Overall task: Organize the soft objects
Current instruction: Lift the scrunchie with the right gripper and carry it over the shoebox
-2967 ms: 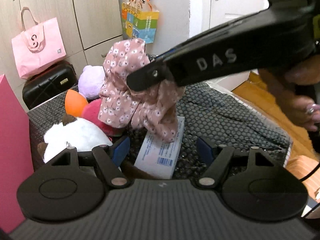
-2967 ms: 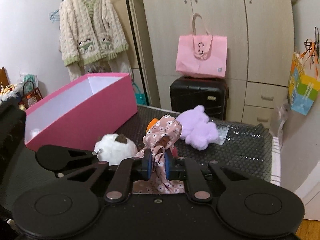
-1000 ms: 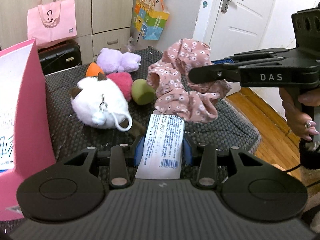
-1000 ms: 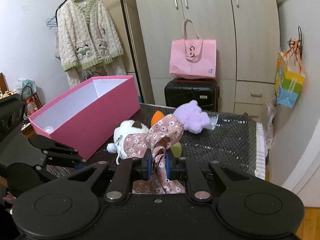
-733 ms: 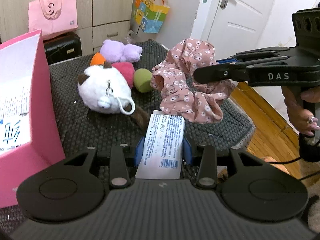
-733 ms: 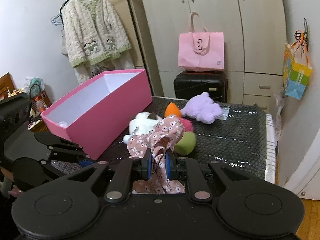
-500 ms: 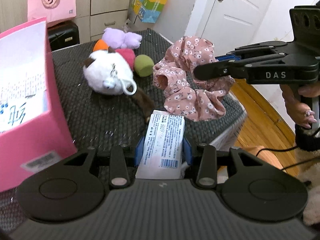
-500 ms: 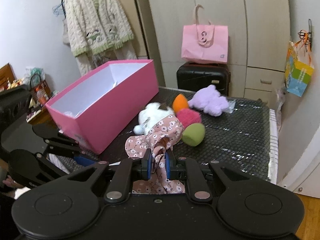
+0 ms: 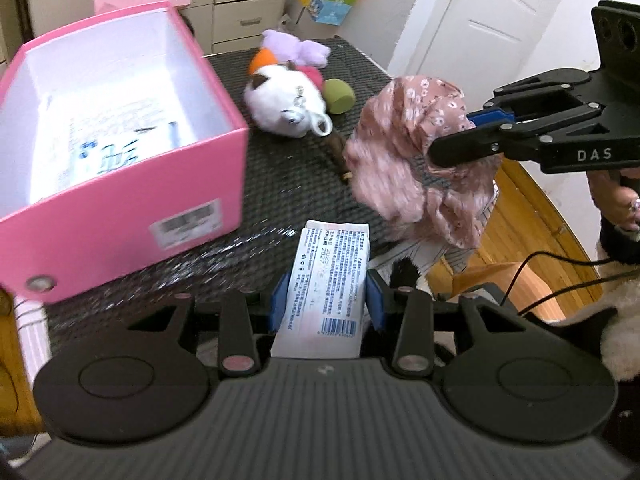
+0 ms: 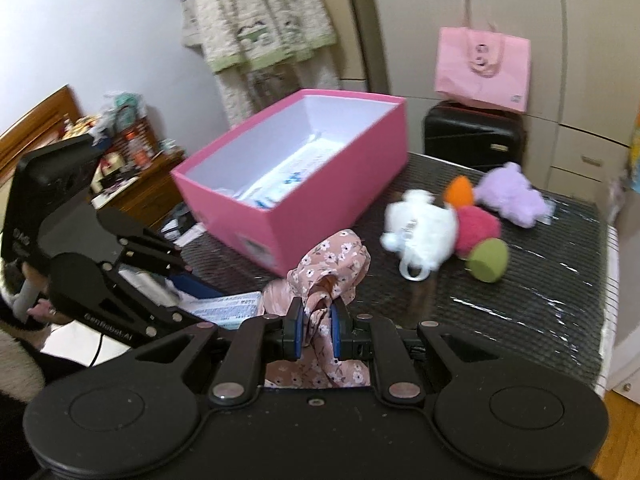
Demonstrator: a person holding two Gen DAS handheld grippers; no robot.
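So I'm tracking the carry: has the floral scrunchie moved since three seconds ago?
Yes. The right gripper has carried the floral scrunchie away from the plush pile toward the pink box, near its front corner.

Left gripper (image 9: pixel 326 300): fingers clamped on the flat sides of a white packet (image 9: pixel 326 292), held off the near counter edge. Right gripper (image 10: pixel 316 330): fingers pinched on a floral scrunchie (image 10: pixel 328 276), raised, pointing in from the right, person's hand (image 9: pixel 618 196) on the handle.
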